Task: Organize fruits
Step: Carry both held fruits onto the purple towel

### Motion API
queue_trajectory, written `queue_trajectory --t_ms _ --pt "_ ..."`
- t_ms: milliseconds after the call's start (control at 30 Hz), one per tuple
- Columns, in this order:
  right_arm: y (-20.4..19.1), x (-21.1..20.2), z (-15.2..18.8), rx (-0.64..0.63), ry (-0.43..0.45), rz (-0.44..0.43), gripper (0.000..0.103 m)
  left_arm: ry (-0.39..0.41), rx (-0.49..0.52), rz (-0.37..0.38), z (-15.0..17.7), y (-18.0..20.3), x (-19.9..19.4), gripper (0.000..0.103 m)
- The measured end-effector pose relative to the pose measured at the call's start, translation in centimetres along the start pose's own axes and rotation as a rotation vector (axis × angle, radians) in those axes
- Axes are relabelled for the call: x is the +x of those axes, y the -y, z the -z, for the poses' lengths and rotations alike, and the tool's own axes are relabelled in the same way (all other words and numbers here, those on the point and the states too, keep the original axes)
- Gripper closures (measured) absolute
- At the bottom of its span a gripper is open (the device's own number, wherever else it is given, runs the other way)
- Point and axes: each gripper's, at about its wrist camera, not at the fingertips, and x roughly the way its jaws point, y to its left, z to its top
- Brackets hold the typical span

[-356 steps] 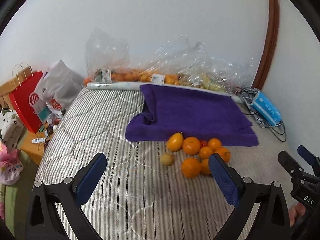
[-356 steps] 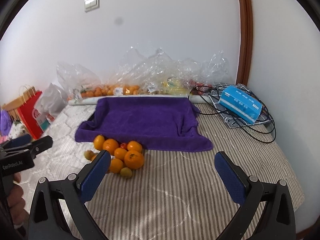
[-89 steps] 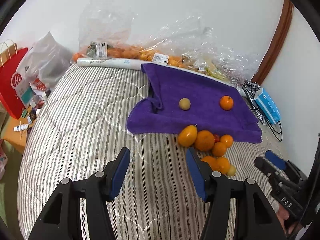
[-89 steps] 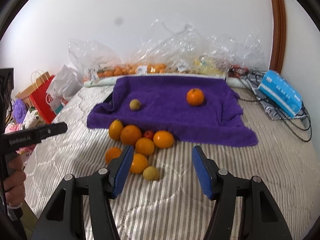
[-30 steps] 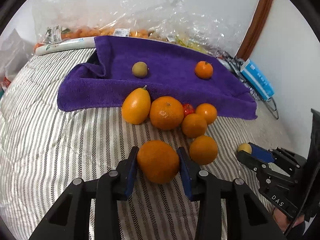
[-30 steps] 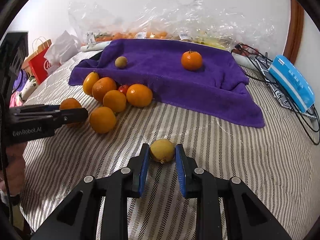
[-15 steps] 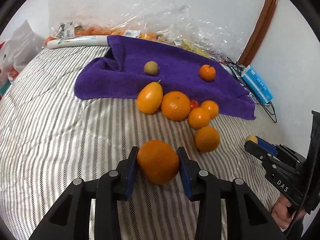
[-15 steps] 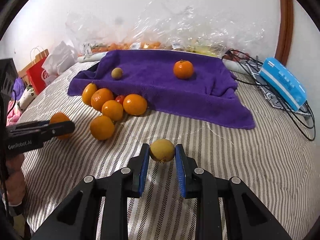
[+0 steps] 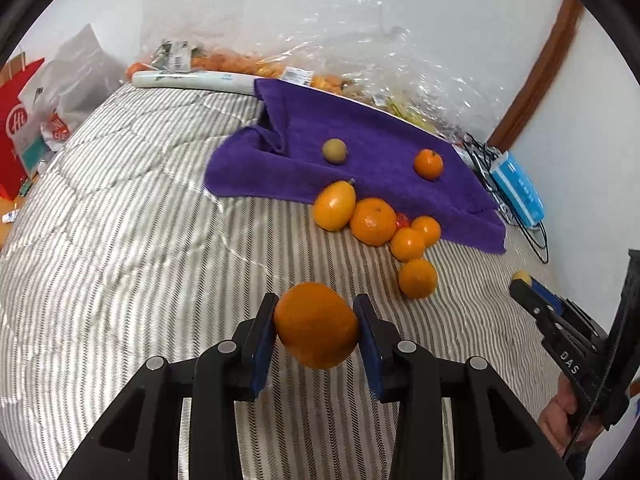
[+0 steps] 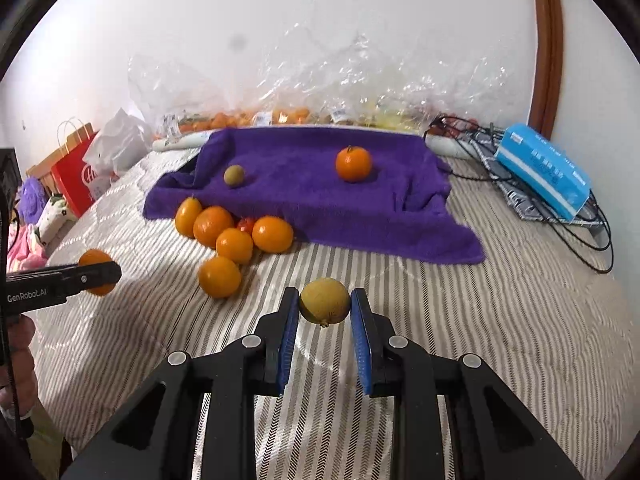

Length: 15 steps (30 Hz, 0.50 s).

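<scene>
My left gripper (image 9: 316, 332) is shut on a large orange (image 9: 316, 330) and holds it above the striped bed; it also shows in the right wrist view (image 10: 94, 272). My right gripper (image 10: 324, 308) is shut on a small yellow-green fruit (image 10: 325, 300), also raised; it shows at the right of the left wrist view (image 9: 522, 278). A purple towel (image 10: 320, 184) lies at the back, carrying a small greenish fruit (image 10: 233, 175) and an orange (image 10: 353, 164). A pile of several oranges (image 10: 234, 232) with a small red fruit (image 10: 246, 223) lies at the towel's front edge.
Clear plastic bags with fruit (image 10: 280, 112) line the wall behind the towel. A blue tissue pack (image 10: 542, 168) lies on black cables (image 10: 580, 224) at the right. A red paper bag (image 10: 74, 184) and a white bag (image 10: 116, 148) stand left of the bed.
Both grippers have lifted and drawn back with their fruits held. The pile and towel look farther away than half a second ago.
</scene>
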Motion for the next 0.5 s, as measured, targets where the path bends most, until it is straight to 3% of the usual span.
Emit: queue_trajectory --t_ms 500 --pt "2.4 -0.7 -7.7 0.013 0.115 0.052 0.077 0.168 0.047 -0.071 -8.8 0.9 -2.1 0.067"
